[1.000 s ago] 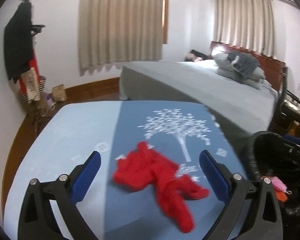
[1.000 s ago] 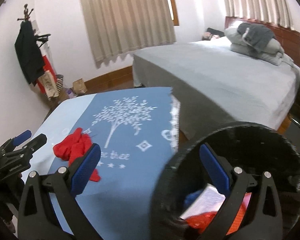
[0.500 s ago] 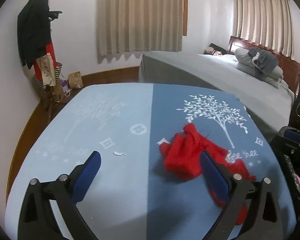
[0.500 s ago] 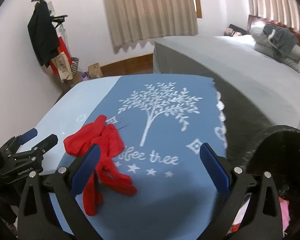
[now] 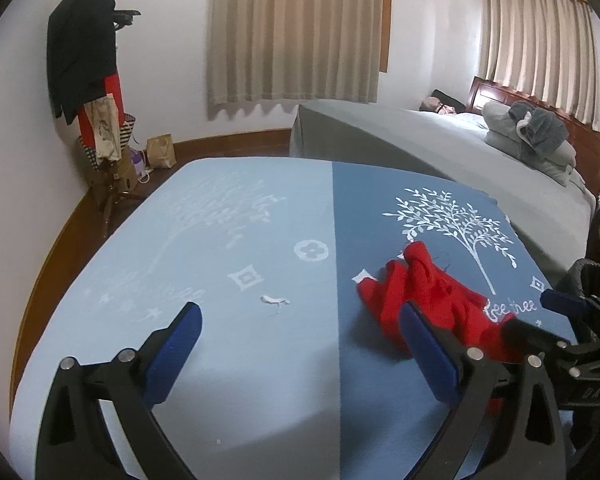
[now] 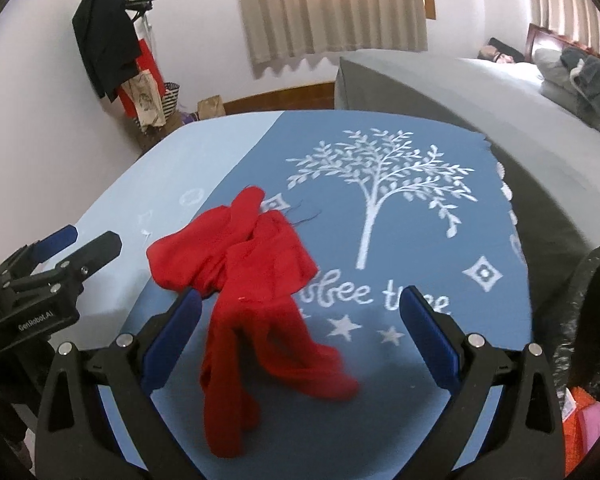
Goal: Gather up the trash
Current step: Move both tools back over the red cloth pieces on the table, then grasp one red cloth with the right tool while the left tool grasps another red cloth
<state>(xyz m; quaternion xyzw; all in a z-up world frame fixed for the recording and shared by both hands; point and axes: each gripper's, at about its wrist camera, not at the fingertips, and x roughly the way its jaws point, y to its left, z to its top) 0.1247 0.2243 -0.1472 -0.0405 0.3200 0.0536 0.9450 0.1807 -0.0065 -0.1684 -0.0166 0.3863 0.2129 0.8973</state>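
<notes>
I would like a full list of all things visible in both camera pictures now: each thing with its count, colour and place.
red cloth: 1, red, crumpled on the dark blue half of the cover
white scrap: 1, white, on the light blue half
table cover: 1, light blue and dark blue, white tree print
trash bin: 1, black liner, at the right edge of the table
bed: 1, grey sheet, behind the table
coat rack: 1, dark and red clothes, by the left wall
curtains: 2, beige, on the far wall
left gripper: 1, black with blue pads, open, over the light half
right gripper: 1, same colours, open, over the red cloth
</notes>
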